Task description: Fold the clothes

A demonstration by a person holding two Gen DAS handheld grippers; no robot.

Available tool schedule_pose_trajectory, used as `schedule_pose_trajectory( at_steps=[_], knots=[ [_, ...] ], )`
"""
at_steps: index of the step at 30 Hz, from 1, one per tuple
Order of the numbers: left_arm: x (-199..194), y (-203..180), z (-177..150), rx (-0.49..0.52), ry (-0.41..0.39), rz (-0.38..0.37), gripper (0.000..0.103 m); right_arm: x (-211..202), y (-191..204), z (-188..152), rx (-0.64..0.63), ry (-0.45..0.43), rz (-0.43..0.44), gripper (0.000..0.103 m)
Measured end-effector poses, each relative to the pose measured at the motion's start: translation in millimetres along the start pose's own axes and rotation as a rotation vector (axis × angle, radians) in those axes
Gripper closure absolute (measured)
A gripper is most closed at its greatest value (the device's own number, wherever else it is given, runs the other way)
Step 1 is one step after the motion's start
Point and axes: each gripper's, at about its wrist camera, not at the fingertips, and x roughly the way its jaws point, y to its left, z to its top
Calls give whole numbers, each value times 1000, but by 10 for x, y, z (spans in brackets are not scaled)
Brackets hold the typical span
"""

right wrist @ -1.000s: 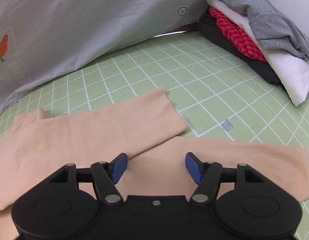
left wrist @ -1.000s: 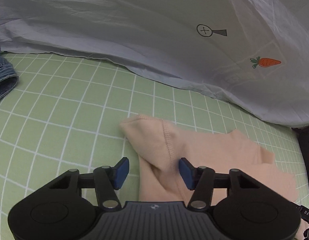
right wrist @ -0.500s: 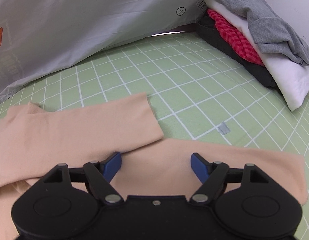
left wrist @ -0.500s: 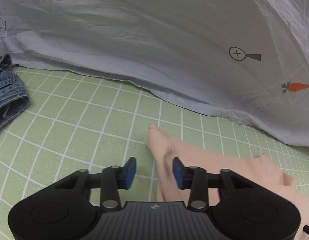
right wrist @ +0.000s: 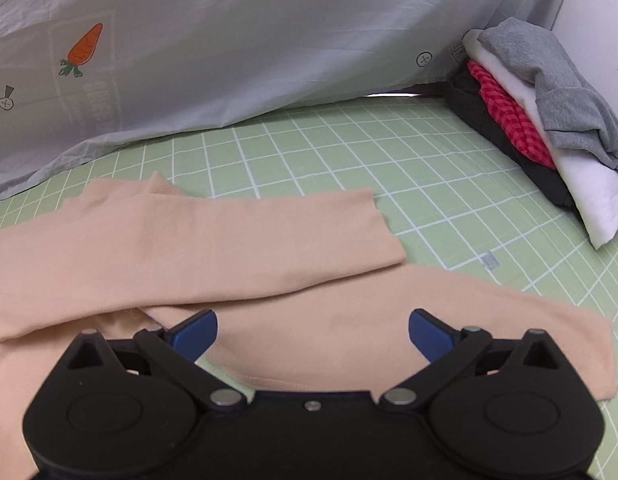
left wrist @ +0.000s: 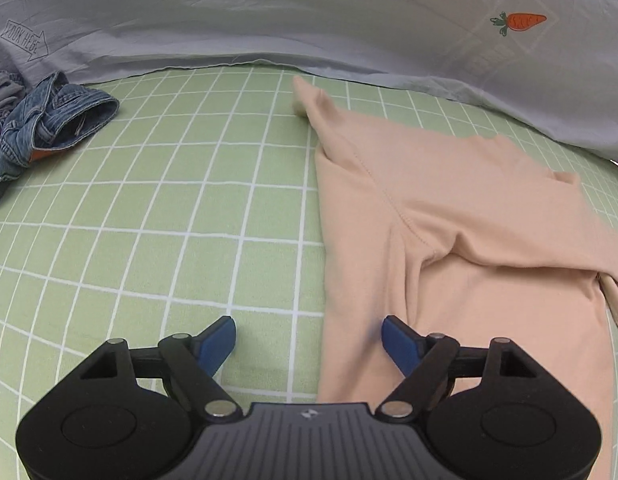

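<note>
Peach knit garment (left wrist: 461, 216) spread flat on the green checked sheet (left wrist: 149, 200).

My left claw (left wrist: 309, 338) hangs with its blue pads apart, gripping nothing, straddling the garment's left edge; my right claw (right wrist: 313, 330) is likewise spread wide and empty over the lower sleeve, with the other sleeve folded across above it. A crumpled blue denim piece (left wrist: 49, 124) lies well apart at left, and a stack of folded clothes (right wrist: 541, 128) at far right.
</note>
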Motion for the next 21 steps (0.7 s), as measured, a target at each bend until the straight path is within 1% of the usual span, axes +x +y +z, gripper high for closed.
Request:
schedule_pose_trajectory(
  at_steps=[2,6,10,11,12,13,14,15,16,18,19,20,21],
  knots=[
    [14,-6,15,4,4,6,19,74,-58,62,17,1,-1,0],
    [70,-4,58,16,16,24,9,221,-174,187,50,2,-2,0],
    [101,6,82,15,28,36,2,394,-309,299,91,11,-19,1],
    [107,12,86,12,31,38,0,446,-349,323,103,16,-28,1],
    [114,18,90,10,34,40,0,487,-377,342,110,22,-29,4],
    [115,18,94,8,37,41,0,525,-401,359,114,28,-28,8],
    [113,17,99,7,40,42,0,563,-426,377,119,34,-27,18],
    [113,15,102,5,42,44,0,583,-437,393,118,35,-18,25],
    [114,12,105,2,43,46,0,597,-445,408,116,35,-6,27],
    [115,7,111,-4,46,50,0,614,-450,435,106,37,17,44],
    [117,8,115,-9,49,53,0,596,-431,451,85,36,24,49],
    [117,11,119,-12,52,54,0,572,-408,468,61,33,29,60],
    [117,15,126,-13,57,54,0,548,-384,484,37,31,34,81]
  ],
)
